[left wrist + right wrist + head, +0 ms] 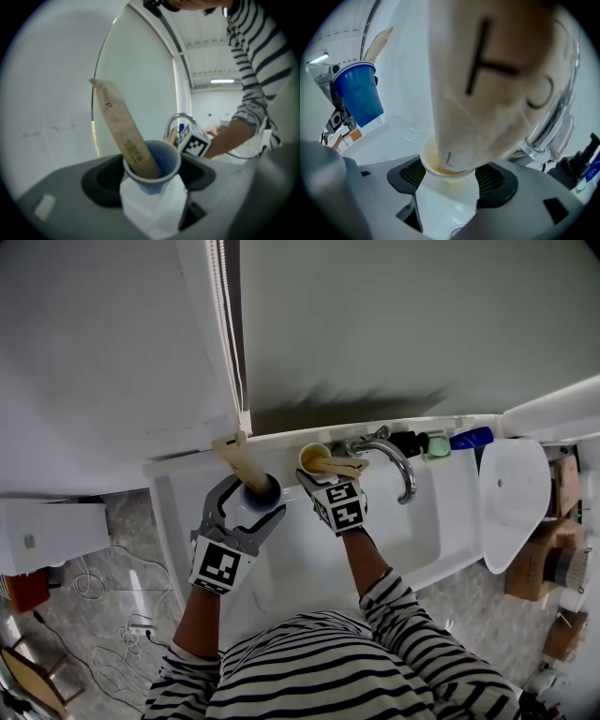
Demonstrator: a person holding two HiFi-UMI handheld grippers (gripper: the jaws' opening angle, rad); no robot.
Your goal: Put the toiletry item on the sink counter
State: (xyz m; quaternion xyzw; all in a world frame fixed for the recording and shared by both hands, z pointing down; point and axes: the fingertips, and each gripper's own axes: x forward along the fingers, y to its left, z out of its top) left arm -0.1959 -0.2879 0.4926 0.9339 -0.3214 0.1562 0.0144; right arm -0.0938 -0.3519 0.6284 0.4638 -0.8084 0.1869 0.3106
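My left gripper (251,503) is shut on a blue cup (260,495) held over the left part of the white sink (427,521). A brown paper-wrapped stick (238,458) leans out of that cup toward the wall. In the left gripper view the blue cup (152,165) sits between the jaws with the wrapped stick (123,131) inside. My right gripper (328,474) is shut on a pale yellow cup (312,457) just left of the faucet (396,461). A brown paper packet (487,93) stands in the yellow cup (440,167) and fills the right gripper view.
On the back ledge right of the faucet stand a black item (408,442), a green item (438,447) and a blue bottle (472,438). A white oval lid (514,504) lies at the right. A blind cord (225,324) hangs down the wall. Cables and boxes lie on the floor.
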